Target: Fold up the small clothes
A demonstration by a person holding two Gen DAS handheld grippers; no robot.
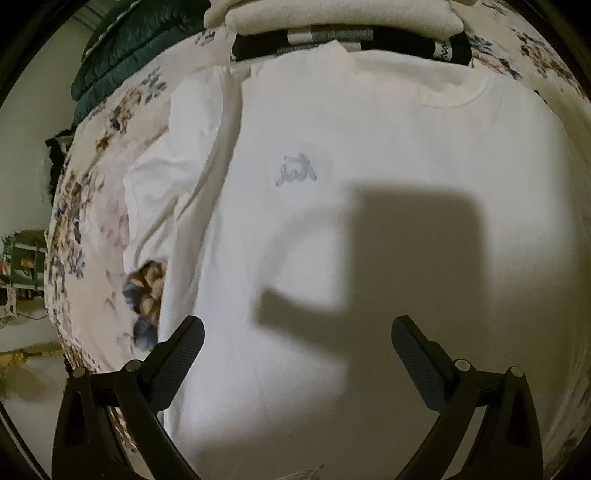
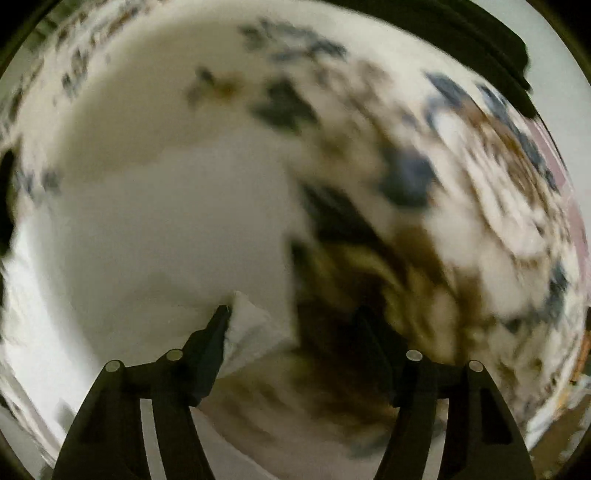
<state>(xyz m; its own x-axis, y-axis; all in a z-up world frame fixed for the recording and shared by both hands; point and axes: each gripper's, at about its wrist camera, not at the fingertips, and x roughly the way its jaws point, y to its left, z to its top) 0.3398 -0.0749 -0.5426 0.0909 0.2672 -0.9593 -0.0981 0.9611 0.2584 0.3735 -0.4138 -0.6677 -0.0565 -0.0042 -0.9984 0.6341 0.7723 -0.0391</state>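
Note:
A white T-shirt (image 1: 369,258) with a pale blue logo (image 1: 295,170) lies flat on a floral bedspread (image 1: 85,206), collar (image 1: 450,92) at the far end and one sleeve (image 1: 166,166) spread to the left. My left gripper (image 1: 297,343) hangs open above the shirt's lower body, nothing between its fingers. The right wrist view is blurred. There the shirt (image 2: 166,221) fills the left half, and a corner of it (image 2: 255,325) lies against the left finger (image 2: 214,339). My right gripper (image 2: 295,328) stands open straddling that edge, its other finger over the bedspread (image 2: 480,221).
Beyond the collar lies a stack of folded clothes, a cream piece (image 1: 332,18) over a black one with grey stripes (image 1: 351,40). A dark green quilt (image 1: 118,62) sits at the far left. The bed's edge and floor (image 1: 26,387) show at the left.

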